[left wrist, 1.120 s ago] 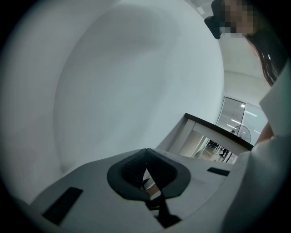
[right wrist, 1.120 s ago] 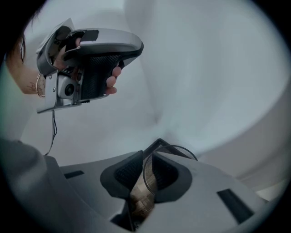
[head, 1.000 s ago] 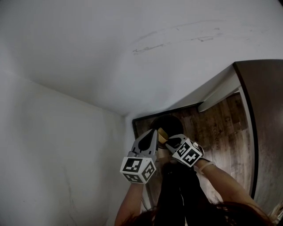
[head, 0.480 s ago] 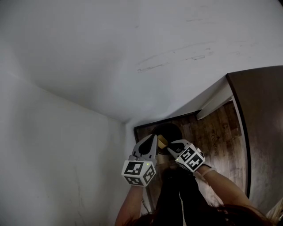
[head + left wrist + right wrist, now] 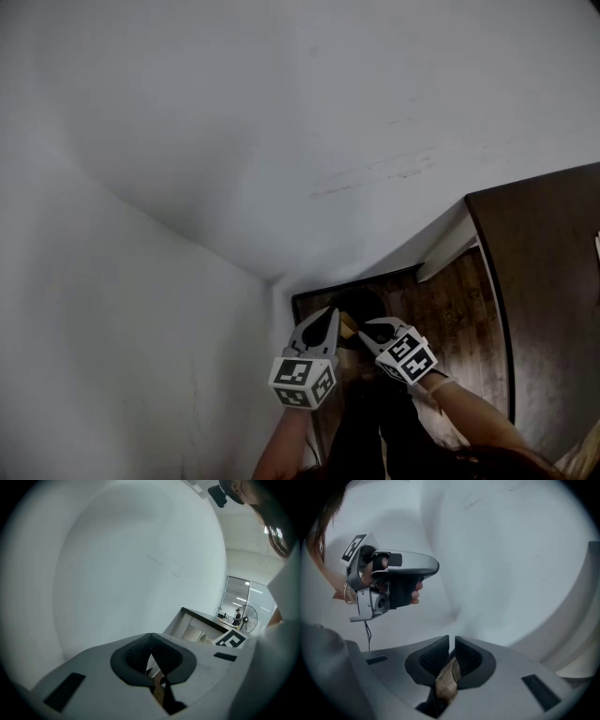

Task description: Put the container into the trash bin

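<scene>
My left tool (image 5: pixel 328 319) and right tool (image 5: pixel 367 330) each pinch an edge of the tan container (image 5: pixel 348 325), low centre, seemingly above the dark trash bin (image 5: pixel 362 302). I'd centre it over the opening, then release both together.

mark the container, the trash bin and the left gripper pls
container (image 5: pixel 446 680), right gripper view, tan edge between the jaws.
trash bin (image 5: pixel 367 300), head view, dark far side.
left gripper (image 5: pixel 331 315), head view, midway between its fingertips.

Dim, soft light; fisheye-warped, vignetted edges.
</scene>
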Demonstrator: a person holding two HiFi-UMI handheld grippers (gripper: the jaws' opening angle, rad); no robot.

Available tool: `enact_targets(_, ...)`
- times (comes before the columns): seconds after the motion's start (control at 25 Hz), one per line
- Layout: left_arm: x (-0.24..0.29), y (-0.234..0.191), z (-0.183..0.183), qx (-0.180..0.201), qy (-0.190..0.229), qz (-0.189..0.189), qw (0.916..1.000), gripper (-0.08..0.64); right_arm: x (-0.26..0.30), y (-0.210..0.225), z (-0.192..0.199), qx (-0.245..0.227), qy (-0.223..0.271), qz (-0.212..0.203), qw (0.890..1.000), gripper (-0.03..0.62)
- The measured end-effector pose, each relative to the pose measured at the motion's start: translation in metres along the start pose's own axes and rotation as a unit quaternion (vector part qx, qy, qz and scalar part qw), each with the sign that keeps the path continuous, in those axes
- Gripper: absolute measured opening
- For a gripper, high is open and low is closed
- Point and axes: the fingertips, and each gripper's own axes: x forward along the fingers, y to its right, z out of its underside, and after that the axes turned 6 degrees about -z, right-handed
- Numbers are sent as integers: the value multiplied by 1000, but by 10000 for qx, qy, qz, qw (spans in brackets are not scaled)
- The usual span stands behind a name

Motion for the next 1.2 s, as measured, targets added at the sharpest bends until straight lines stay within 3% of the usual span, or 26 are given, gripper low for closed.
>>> enact_targets(0.36, -27, 19, -33, 11, -44, -102, 9999, 20, -47, -23, -51, 137, 424, 60, 9990, 37)
enact_targets(1.2, -75, 67, -137, 267, 138, -117, 9995, 20, -161, -58, -169, -58, 1429, 366, 9890, 21)
